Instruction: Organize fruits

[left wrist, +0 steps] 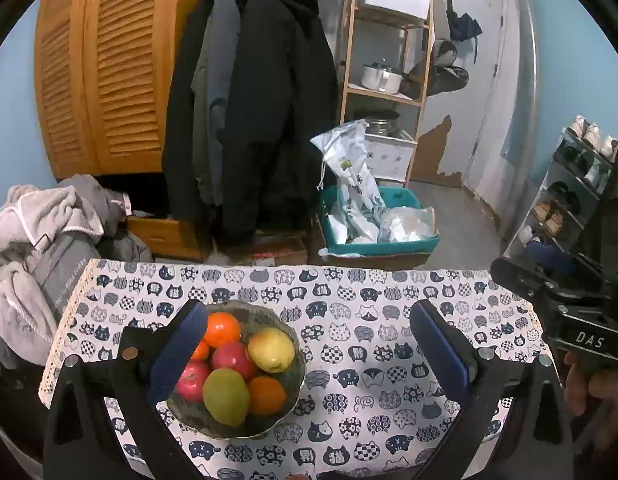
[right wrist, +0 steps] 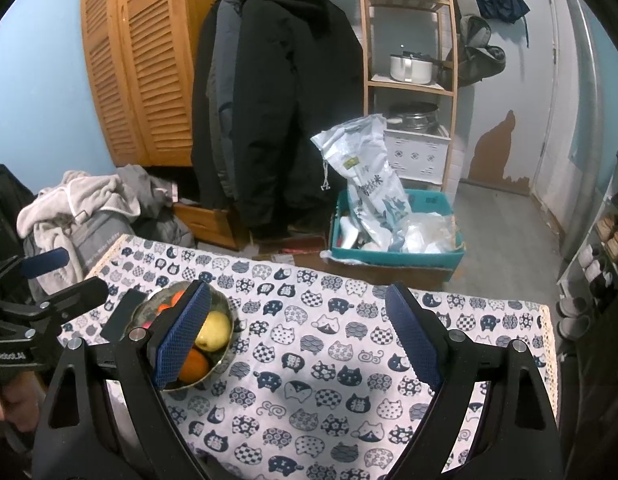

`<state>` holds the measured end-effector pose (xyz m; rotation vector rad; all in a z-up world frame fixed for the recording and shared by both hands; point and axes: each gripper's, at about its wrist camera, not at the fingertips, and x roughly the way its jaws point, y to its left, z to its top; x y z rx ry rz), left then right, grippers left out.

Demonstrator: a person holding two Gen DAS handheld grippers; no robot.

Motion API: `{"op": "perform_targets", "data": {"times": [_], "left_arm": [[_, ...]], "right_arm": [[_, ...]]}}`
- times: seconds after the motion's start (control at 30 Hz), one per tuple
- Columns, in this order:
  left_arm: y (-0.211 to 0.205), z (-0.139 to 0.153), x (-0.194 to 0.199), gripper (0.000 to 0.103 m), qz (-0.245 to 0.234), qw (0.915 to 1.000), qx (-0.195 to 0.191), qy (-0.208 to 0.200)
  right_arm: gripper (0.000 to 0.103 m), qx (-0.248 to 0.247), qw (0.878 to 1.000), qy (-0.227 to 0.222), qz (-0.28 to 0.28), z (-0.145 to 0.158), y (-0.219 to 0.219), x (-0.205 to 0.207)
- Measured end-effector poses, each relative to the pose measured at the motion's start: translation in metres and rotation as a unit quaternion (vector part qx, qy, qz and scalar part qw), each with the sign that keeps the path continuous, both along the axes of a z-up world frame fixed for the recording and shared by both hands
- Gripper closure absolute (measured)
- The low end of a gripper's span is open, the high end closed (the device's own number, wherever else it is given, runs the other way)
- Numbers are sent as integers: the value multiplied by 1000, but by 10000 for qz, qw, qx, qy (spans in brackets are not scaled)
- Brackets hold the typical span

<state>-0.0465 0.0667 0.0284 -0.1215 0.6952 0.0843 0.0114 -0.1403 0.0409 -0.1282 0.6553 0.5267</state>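
Your left gripper (left wrist: 309, 354) hangs over the cat-print tablecloth (left wrist: 369, 312) with its blue pads spread wide and nothing between them. The glass bowl (left wrist: 293, 384) sits just inside its left finger (left wrist: 177, 354), which covers the bowl's near-left rim. In that bowl you have two oranges, one at the back (left wrist: 222, 329) and one at the front right (left wrist: 266, 395), with a sliver of a third orange fruit (left wrist: 201, 351) peeking out beside the pad. Two red apples (left wrist: 233, 359) lie in the middle, a yellow apple (left wrist: 271, 349) is on the right, and a green one (left wrist: 225, 396) is nearest you. All the fruit is piled together, touching.

Your right gripper (right wrist: 299, 338) is also spread wide and empty, over bare cloth. From its view the bowl (right wrist: 221, 308) lies off to the left, half hidden behind its left finger (right wrist: 183, 336); the yellow apple (right wrist: 215, 332) and an orange (right wrist: 193, 366) show just right of that pad. The left tool's finger (right wrist: 123, 314) reaches in at the bowl's far-left side.

Past the table's far edge, ahead of both tools, stand hanging dark coats (left wrist: 253, 100), a teal bin (left wrist: 389, 246) stuffed with bags, a wooden shelf (left wrist: 385, 92) and louvred doors (left wrist: 109, 72).
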Motion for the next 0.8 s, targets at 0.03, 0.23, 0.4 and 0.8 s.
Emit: {"op": "perform_targets", "data": {"times": [0.03, 0.23, 0.4, 0.8], "left_arm": [[0, 0, 0, 1, 8, 10000, -1, 8], [-3, 0, 0, 1, -2, 10000, 54, 32], [-6, 0, 0, 1, -46, 9999, 92, 31], [-9, 1, 0, 1, -108, 9999, 90, 20]], "right_arm": [[15, 0, 10000, 2, -3, 0, -1, 0], [15, -2, 10000, 2, 2, 0, 0, 0], [15, 2, 10000, 1, -7, 0, 0, -1], [15, 9, 10000, 1, -6, 0, -2, -1]]}}
